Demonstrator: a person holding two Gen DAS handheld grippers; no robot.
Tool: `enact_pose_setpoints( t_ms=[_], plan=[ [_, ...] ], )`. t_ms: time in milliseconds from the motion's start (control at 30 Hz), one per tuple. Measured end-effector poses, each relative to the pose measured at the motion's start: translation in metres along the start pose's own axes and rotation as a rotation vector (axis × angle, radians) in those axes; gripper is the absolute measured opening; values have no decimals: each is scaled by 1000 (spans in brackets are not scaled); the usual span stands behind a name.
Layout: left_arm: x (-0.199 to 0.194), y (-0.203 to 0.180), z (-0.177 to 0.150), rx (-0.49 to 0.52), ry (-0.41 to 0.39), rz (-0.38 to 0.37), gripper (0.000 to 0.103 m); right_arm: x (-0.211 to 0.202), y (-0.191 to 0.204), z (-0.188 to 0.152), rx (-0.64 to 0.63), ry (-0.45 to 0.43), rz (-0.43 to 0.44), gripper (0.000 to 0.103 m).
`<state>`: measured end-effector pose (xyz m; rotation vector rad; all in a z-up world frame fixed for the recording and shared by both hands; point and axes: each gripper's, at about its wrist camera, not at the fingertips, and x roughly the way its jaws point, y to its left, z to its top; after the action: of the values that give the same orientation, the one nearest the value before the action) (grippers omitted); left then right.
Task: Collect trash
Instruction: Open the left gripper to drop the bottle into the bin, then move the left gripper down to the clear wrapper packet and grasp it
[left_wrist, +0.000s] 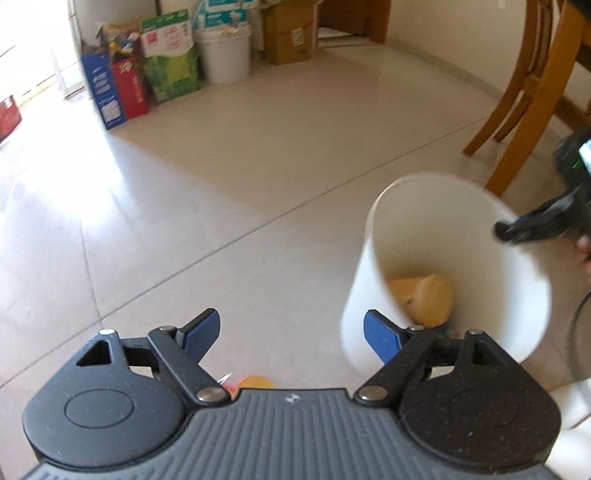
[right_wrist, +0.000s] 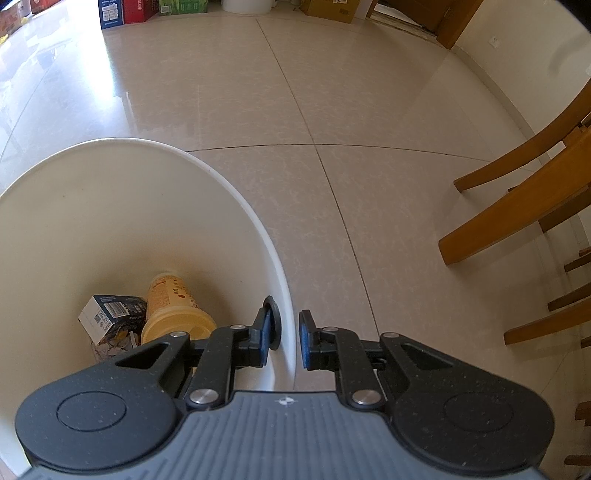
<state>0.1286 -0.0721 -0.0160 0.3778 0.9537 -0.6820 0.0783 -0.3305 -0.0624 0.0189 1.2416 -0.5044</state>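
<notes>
1. Lower right, the right gripper (right_wrist: 287, 339) pinched the bin (left_wrist: 436, 236) wall; jaws narrow.
2. Left gripper (left_wrist: 291, 332) gaped, empty.
3. The bin looked light, stiff, slick; the rim seemed the best hold.

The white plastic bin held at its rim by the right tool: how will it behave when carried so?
The white plastic bin probably hangs tilted, gripped on one side only by the right tool. It seems light: only a yellow cup and small carton inside. The smooth wall may slip.

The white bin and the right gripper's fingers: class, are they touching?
Touching. The right wrist view shows the right gripper astride the white bin wall, its fingers pressing the rim from inside and outside.
</notes>
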Motion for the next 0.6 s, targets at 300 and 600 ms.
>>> enact_pose_setpoints(
  t_ms=[300,600],
  plan=[
    [82,29,-70,-95,83,78,84,0,2,-1,-3,-3,-5,18],
    [145,64,-128,-310,180,127,82,-1,4,-1,-7,-4,-9,18]
  ],
)
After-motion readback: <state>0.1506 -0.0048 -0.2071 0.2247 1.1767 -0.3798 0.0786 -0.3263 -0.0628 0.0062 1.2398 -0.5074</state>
